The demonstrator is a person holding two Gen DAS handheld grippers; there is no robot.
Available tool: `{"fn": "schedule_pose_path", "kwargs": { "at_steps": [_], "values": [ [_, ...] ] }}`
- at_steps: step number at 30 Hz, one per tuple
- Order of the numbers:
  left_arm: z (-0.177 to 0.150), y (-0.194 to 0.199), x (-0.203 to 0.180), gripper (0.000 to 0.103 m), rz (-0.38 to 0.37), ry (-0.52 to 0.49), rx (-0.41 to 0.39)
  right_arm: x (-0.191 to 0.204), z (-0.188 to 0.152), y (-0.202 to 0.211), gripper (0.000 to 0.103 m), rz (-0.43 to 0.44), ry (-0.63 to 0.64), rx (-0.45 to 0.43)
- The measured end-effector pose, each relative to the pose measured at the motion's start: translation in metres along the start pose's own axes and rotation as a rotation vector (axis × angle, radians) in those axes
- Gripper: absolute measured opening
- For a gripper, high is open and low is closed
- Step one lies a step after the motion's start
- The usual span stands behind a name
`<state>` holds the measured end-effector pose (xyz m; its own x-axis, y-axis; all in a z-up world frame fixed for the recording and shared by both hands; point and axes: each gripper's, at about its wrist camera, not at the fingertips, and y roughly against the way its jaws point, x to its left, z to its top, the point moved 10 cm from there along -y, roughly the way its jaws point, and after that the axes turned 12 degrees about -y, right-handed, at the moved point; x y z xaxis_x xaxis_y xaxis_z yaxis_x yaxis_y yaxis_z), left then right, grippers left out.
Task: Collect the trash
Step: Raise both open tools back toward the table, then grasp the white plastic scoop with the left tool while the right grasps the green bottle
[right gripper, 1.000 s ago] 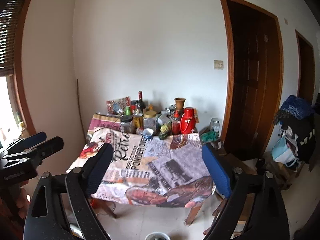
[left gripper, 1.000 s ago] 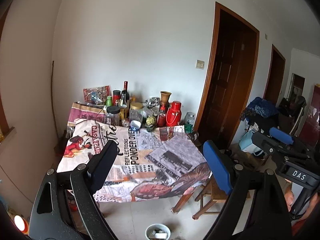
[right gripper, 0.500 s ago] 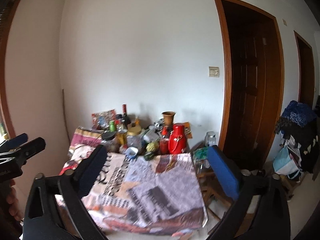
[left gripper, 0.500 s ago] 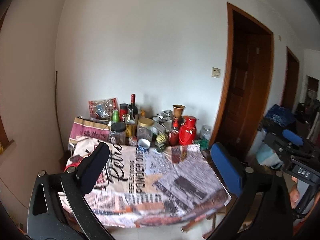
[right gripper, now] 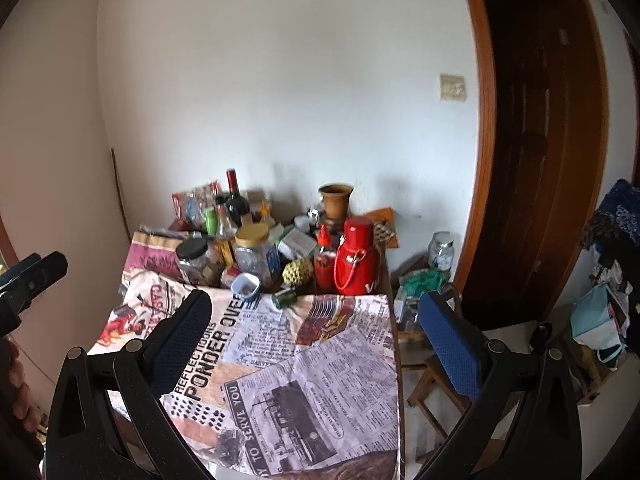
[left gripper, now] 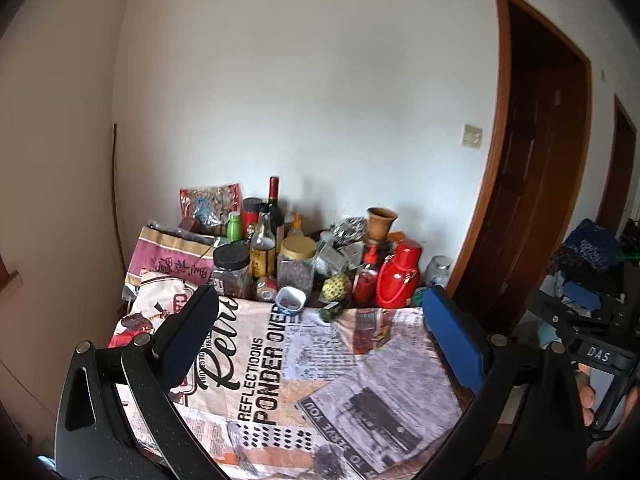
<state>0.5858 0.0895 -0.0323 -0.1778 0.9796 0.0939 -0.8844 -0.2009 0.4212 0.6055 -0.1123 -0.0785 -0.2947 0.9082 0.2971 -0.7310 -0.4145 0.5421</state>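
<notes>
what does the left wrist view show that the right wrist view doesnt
Only the left wrist view shows the right tongs from outside, at its right edge. Only the right wrist view shows the left tongs at its left edge, plus a wooden stool beside the table. Both share the newspaper-print tablecloth, the red thermos, the gold-lidded jar and the small blue cup.

Tablecloth (left gripper: 280, 364) print reads "REFLECTIONS PONDER OVER" and "TO SERVE YOU"; right gripper (left gripper: 596, 356) is labelled "DAS".

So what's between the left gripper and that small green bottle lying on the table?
Only bare printed tablecloth between the left gripper and small green bottle, per left wrist view.
</notes>
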Motion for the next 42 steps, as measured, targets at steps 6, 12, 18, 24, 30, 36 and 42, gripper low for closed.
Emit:
{"fn": "schedule_pose_path", "kwargs": {
  "at_steps": [6,12,18,24,30,36,42],
  "values": [
    [-0.005,-0.062,0.022,0.102,-0.007,0.020,0.066,0.010,0.001,-0.049,0.103,-0.019,0.026,0.063],
    [-0.001,-0.134,0.050,0.102,-0.056,-0.030,0.108,0.026,0.004,-0.115,0.103,-0.072,-0.013,0.113],
    [-0.001,-0.209,0.084,0.102,-0.092,-0.048,0.146,0.036,-0.010,-0.204,0.103,-0.125,-0.087,0.232],
    [-0.032,-0.288,0.109,0.102,-0.142,-0.022,0.249,0.033,-0.040,-0.298,0.102,-0.189,-0.140,0.345],
    [-0.082,-0.360,0.116,0.088,-0.180,-0.017,0.383,0.024,-0.082,-0.379,0.083,-0.242,-0.218,0.476],
    [-0.124,-0.404,0.106,0.069,-0.252,0.016,0.492,0.007,-0.118,-0.427,0.073,-0.235,-0.413,0.583],
    [-0.152,-0.437,0.087,0.048,-0.315,0.071,0.560,-0.004,-0.135,-0.440,0.054,-0.249,-0.465,0.614]
  ]
}}
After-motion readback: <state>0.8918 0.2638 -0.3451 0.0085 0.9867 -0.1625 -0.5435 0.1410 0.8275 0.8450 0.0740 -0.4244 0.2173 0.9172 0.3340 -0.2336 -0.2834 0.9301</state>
